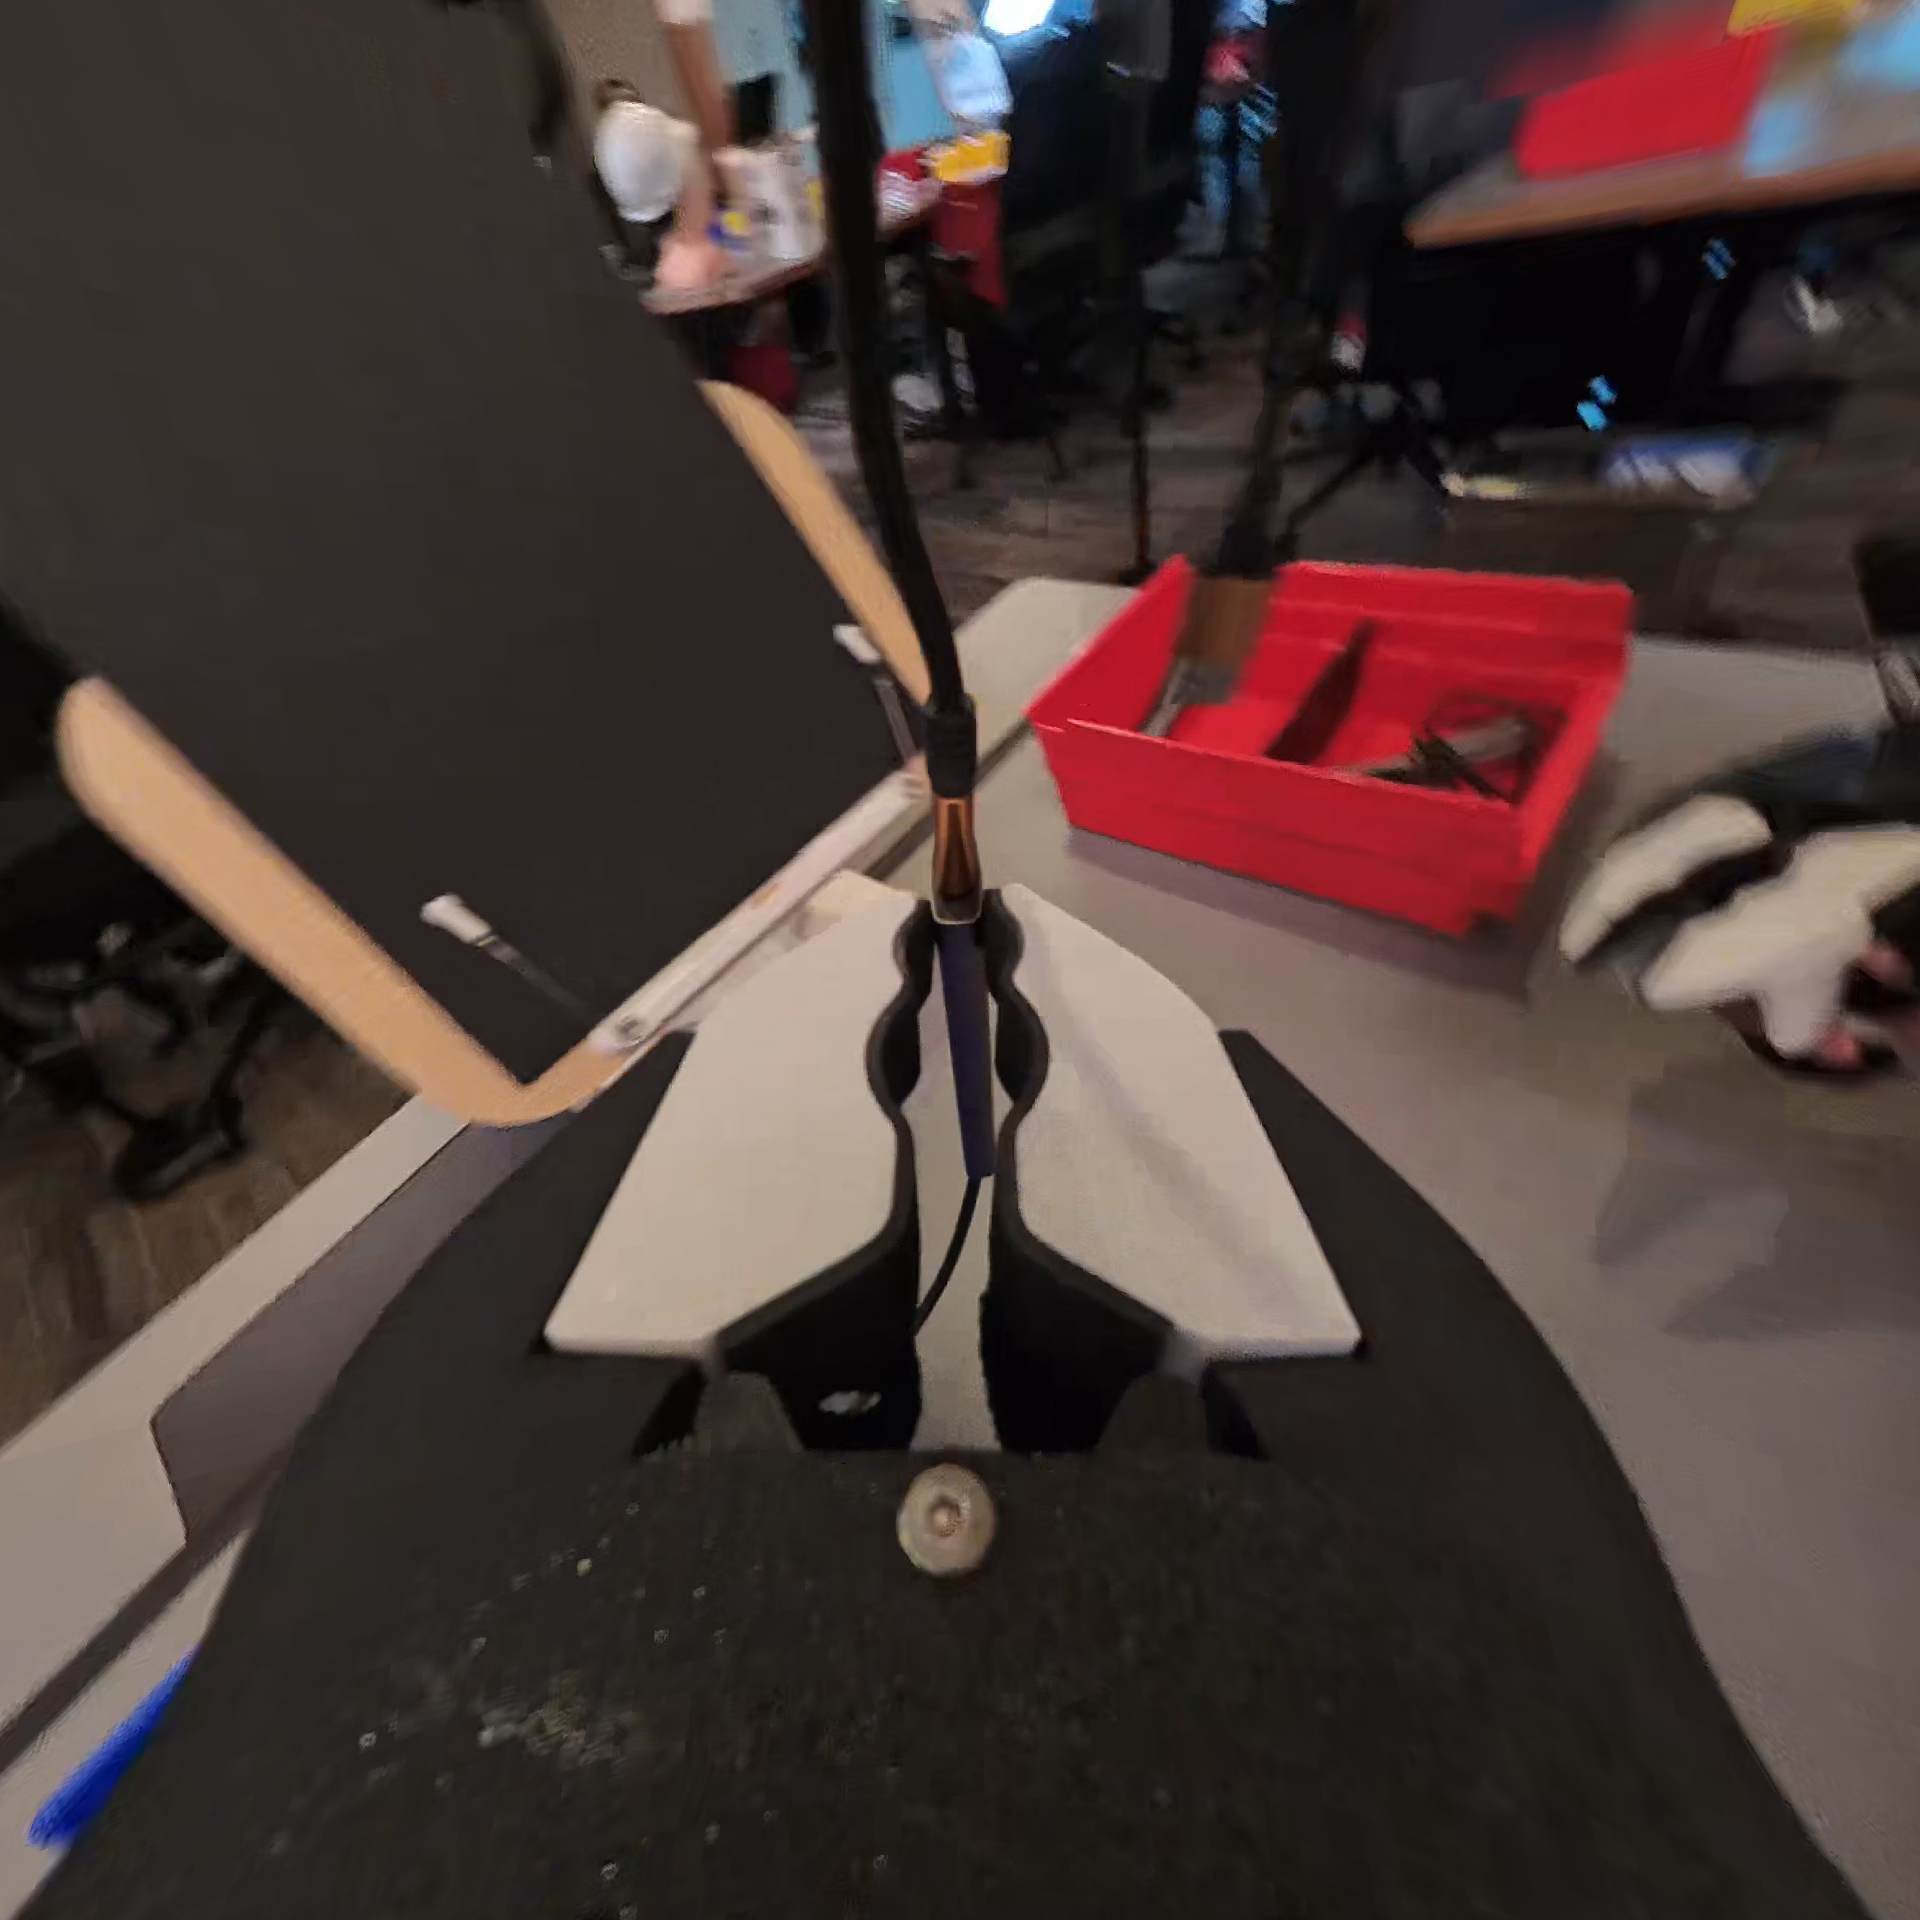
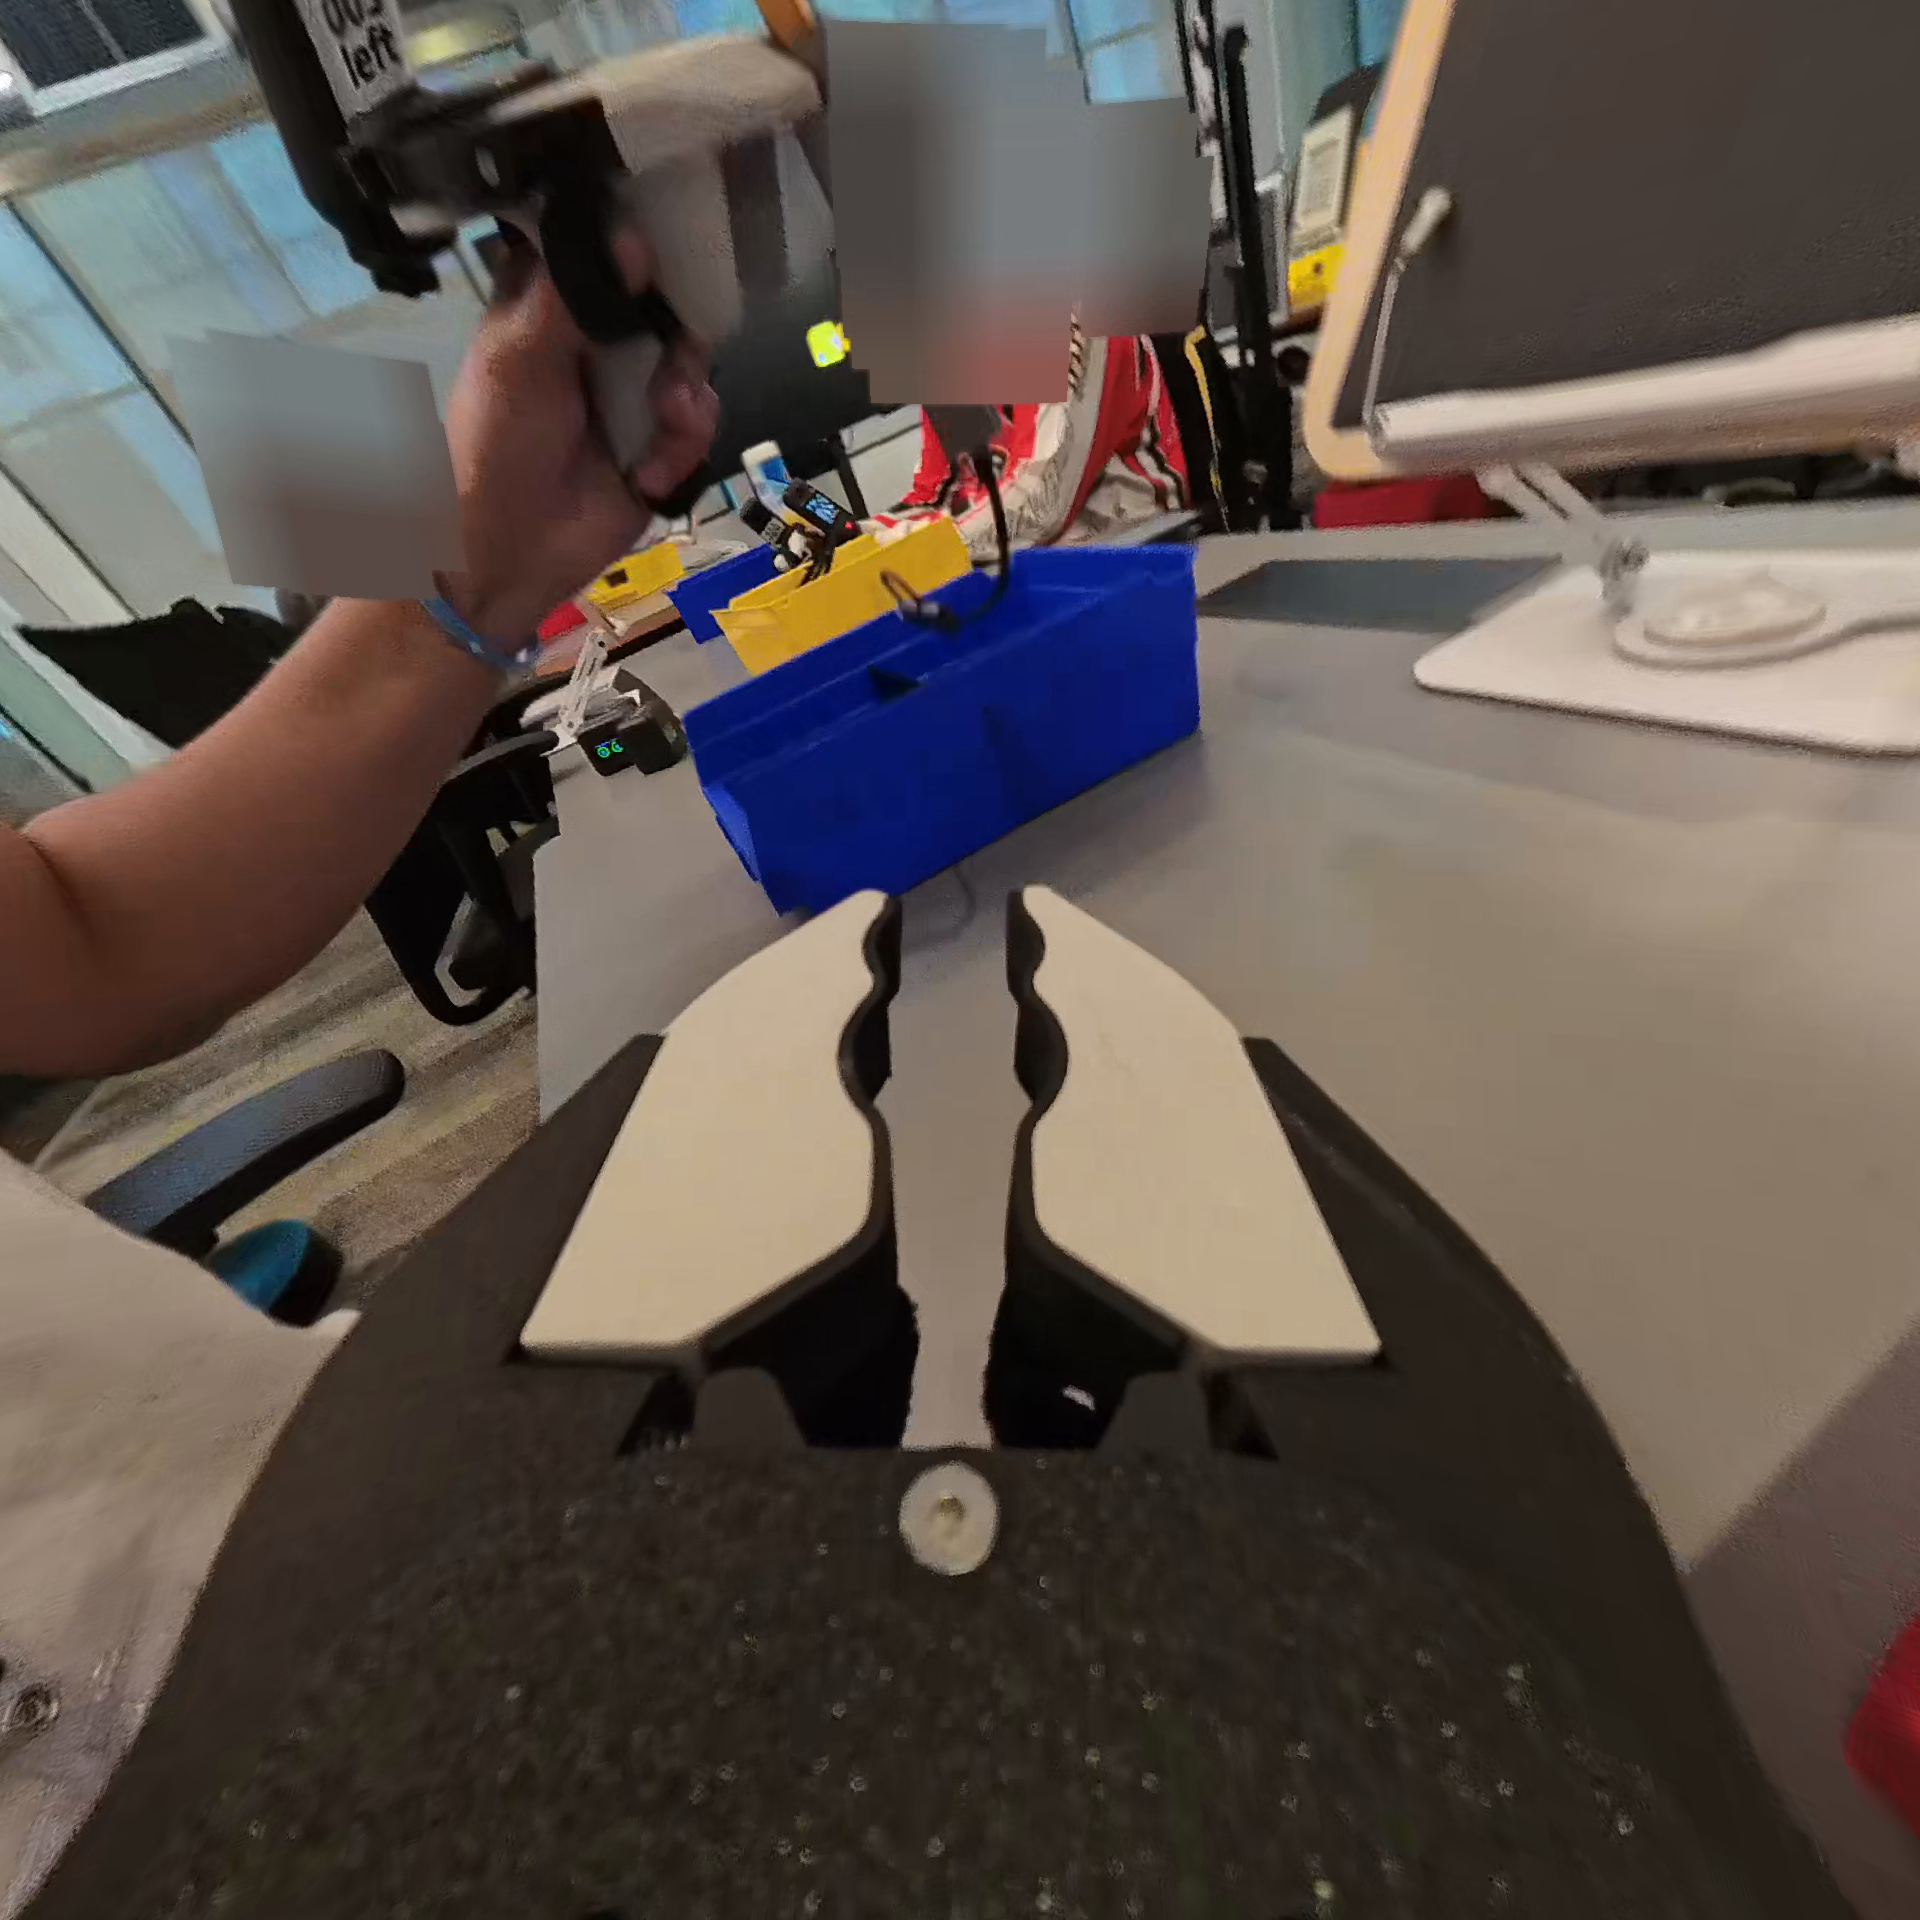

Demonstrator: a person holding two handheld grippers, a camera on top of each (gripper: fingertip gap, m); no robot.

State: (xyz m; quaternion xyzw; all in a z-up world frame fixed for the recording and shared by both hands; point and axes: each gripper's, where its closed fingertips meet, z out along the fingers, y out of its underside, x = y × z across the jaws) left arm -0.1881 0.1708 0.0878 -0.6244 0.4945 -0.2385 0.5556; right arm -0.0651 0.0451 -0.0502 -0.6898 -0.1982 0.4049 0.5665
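We see left gripper (image 1: 958, 1023) clenched on cable connector (image 1: 961, 1049), long axis along fingers | right gripper (image 2: 951, 1023) released, empty, blue bin (image 2: 935, 748) just ahead on counter (image 2: 1455, 935)

left tool (image 1: 958, 1023) clamped, right tool (image 2: 954, 997) parted
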